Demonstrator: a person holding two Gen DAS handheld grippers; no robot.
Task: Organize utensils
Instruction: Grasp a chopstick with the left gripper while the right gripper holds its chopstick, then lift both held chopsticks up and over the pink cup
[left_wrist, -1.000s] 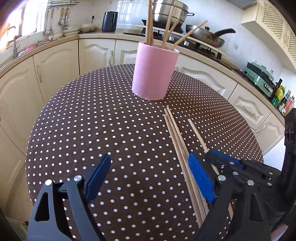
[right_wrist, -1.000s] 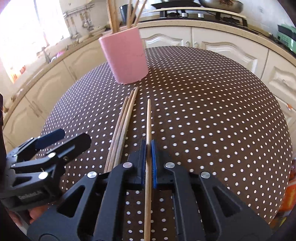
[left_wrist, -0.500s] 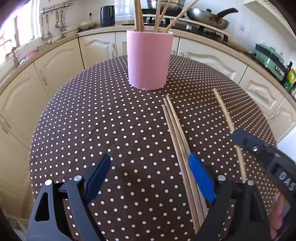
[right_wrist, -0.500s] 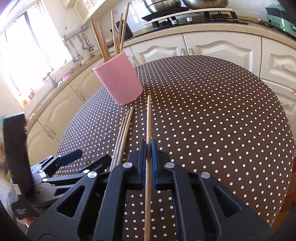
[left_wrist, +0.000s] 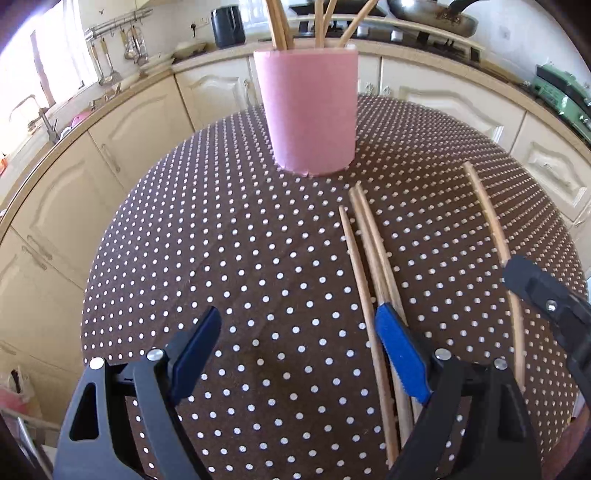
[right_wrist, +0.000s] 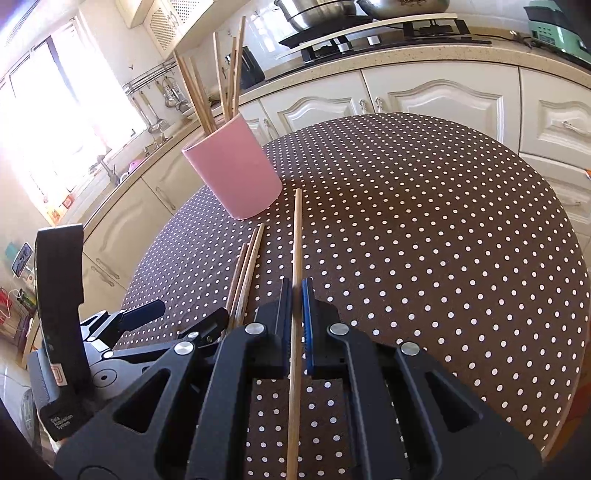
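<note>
Both wrist cameras are looking steeply down along their fingers, sitting close over the dotted table (left_wrist: 229, 236); both are sharing the far pink cup (left_wrist: 310, 110) (right_wrist: 236, 173) and 3 loose chopsticks (left_wrist: 369, 266) (right_wrist: 245, 269).

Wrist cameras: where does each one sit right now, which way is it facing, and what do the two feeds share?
Left wrist: rides the left tongs, looking down across the dotted table at the pink cup and three loose chopsticks; open tongs and the right tongs' tip show.
Right wrist: rides the right tongs, shut on one chopstick, facing the cup from the right; the left tongs show at lower left.
Shared: cup, loose chopsticks, held chopstick, table.
</note>
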